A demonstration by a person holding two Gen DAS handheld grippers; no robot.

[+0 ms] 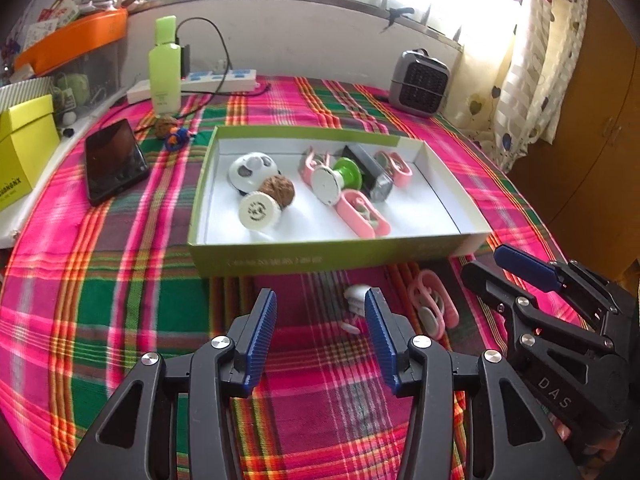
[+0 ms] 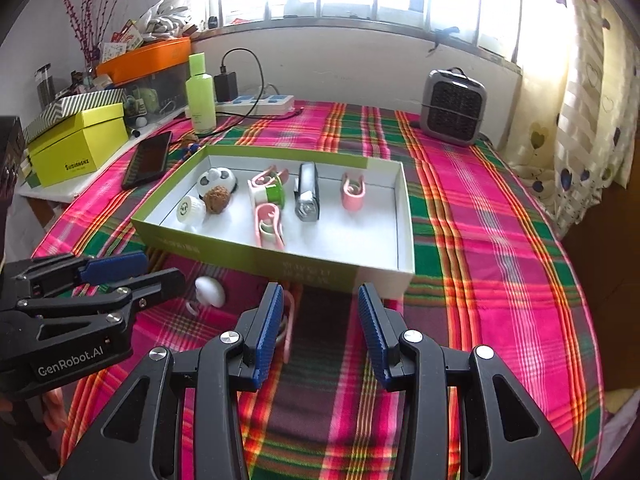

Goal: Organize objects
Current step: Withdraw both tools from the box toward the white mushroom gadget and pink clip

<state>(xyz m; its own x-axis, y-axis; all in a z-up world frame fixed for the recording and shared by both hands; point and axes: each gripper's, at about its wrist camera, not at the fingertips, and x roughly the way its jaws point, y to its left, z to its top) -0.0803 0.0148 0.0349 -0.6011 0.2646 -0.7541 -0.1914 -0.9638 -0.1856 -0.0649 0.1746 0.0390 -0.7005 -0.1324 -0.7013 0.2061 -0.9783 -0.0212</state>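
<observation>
Both the left tool [image 1: 320, 306] and the right tool [image 2: 318, 300] are held part-open and empty above the desk [image 1: 120, 280], where a light, stiff pink clip [image 1: 434, 306] beside the green box [image 1: 320, 258] is best pinched across its flat sides.
</observation>
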